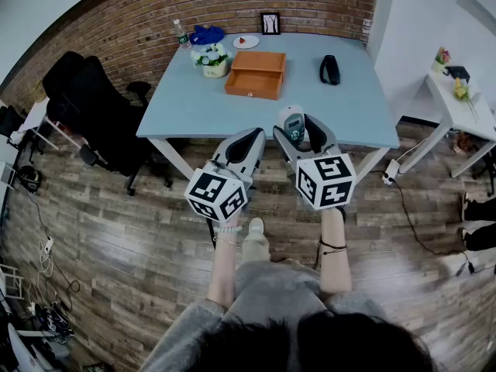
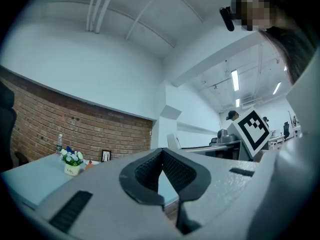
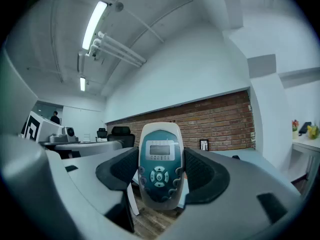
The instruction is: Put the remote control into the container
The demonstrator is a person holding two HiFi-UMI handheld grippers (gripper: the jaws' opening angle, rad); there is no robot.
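While both grippers are held out level over the wooden floor (image 1: 116,231), the scene ahead is filled by a pale blue table (image 1: 349,107) set against a brick wall. A black office chair (image 1: 85,99) is parked at the table's left, and a white side table (image 1: 453,103) is seen at the far right.

On the far half of the blue table the wooden container (image 1: 256,74), an open shallow box, is set. A flower pot (image 1: 212,60) is placed just beside its left wall. A black object (image 1: 329,70) (too small to be made out) lies to its right, apart from it. Behind it, near the wall, a picture frame (image 1: 270,23), a plate (image 1: 246,42) and a bottle (image 1: 180,34) are lined up. Between the container and the near edge only bare tabletop is shown.

The remote control (image 3: 159,149) is pinched upright between the pads of the right gripper (image 1: 297,130), its screen and buttons turned toward that gripper's camera; it is held at the table's near edge, well short of the container. The jaws of the left gripper (image 2: 162,156) are pressed together at the tips, with nothing between them.
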